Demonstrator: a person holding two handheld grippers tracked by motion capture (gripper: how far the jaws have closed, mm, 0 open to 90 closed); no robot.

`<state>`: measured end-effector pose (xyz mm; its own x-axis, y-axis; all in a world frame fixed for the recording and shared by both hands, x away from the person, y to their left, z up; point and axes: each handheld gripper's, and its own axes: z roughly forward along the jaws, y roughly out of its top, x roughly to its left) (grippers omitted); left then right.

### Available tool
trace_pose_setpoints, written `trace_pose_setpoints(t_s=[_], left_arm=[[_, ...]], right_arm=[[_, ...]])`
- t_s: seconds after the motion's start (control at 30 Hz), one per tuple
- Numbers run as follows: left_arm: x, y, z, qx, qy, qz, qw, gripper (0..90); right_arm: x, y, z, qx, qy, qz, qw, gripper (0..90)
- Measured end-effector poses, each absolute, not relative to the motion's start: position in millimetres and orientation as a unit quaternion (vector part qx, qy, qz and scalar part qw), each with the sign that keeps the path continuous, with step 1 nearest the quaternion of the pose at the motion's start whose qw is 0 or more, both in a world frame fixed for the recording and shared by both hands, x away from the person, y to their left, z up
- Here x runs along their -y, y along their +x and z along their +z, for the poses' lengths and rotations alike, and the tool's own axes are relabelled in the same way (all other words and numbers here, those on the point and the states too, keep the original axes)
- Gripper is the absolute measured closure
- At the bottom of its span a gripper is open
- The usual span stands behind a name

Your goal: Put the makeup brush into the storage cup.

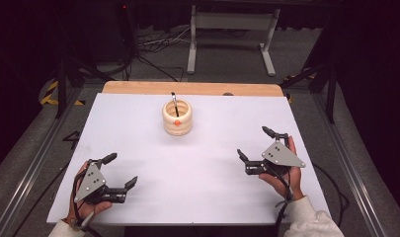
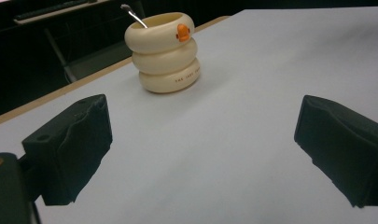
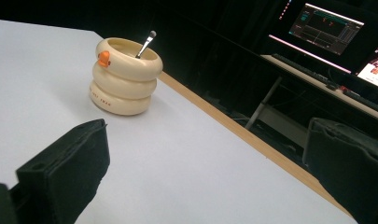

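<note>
Two grippers sit at the near corners of the white table (image 1: 138, 133), each with jaws spread and holding nothing: the left gripper (image 1: 122, 170) near-left, the right gripper (image 1: 255, 143) near-right. Far and central, close to the wooden far edge, stands the cream ringed cup (image 1: 177, 118) holding a spoon (image 1: 175, 103), with bare tabletop between.

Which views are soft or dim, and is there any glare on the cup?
High view: table evenly lit, surroundings dark, cup small but sharp. Left gripper view: cup fairly sharp, near jaws blurred, no strong glare. Right gripper view: jaws soft, background dark apart from bright monitors.
</note>
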<state>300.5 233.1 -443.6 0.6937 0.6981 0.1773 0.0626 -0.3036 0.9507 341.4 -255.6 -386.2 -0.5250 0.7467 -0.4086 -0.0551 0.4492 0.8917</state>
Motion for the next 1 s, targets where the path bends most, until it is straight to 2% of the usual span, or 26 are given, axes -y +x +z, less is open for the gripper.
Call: trace_pose_setpoints(t_s=[1.0], left_arm=[[-232, 298, -441, -0.247, 0.749, 0.307, 0.533, 4.7]], right_arm=[[299, 310, -409, -0.740, 0.267, 0.437, 0.436, 1.5]])
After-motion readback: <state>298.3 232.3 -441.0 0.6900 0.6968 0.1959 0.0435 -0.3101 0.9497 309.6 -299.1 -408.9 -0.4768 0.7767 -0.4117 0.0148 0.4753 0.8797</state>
